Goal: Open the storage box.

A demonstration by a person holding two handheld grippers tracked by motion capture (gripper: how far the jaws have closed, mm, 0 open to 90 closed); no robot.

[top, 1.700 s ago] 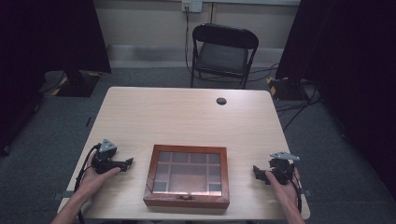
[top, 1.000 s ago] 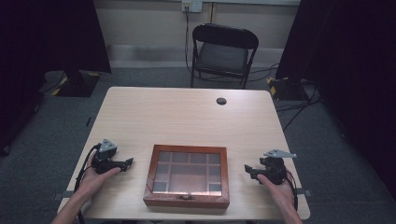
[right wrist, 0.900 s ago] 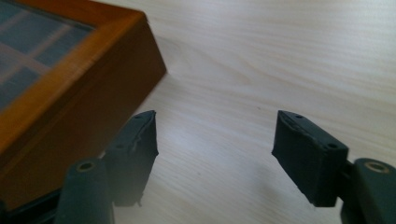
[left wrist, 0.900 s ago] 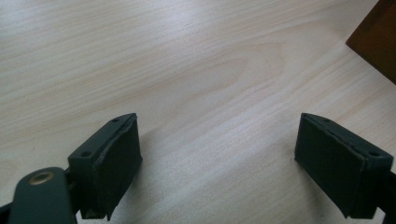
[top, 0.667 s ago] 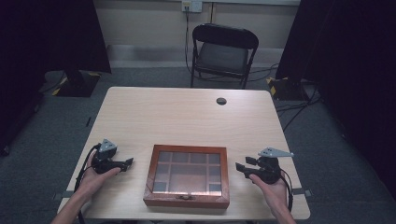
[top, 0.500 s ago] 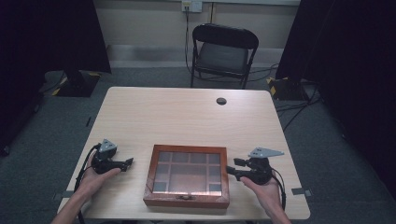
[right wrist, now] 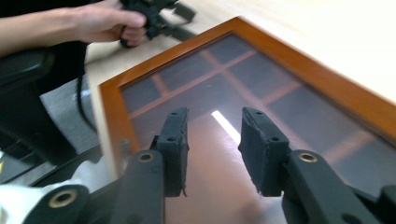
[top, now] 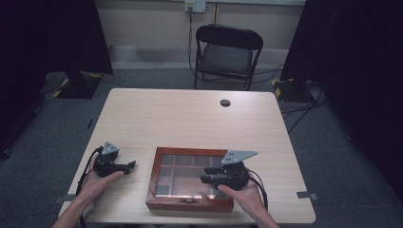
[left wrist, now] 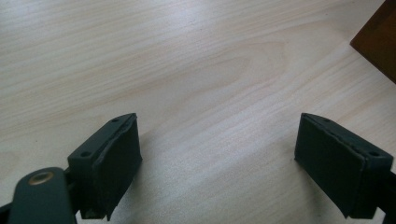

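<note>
A shallow wooden box (top: 189, 205) with a glass lid over a grid of compartments lies shut near the table's front edge. My right gripper (top: 205, 179) hovers over the right part of the lid and points left. Its jaws stand a little apart with nothing between them. In the right gripper view the gripper (right wrist: 212, 140) looks down on the glass, with the box's orange-brown frame (right wrist: 108, 126) beyond. My left gripper (top: 130, 165) rests on the table left of the box, wide open and empty. The left gripper view has this gripper (left wrist: 219, 163) over bare wood, with a corner of the box (left wrist: 378, 42) at the upper right.
The pale wooden table (top: 190, 118) has a small black round grommet (top: 225, 102) near its far edge. A black folding chair (top: 227, 52) stands behind the table. Cables trail from both grippers toward the front edge.
My right gripper has lifted from the table's right side and moved left, over the right part of the box lid. The left gripper has stayed where it was.
</note>
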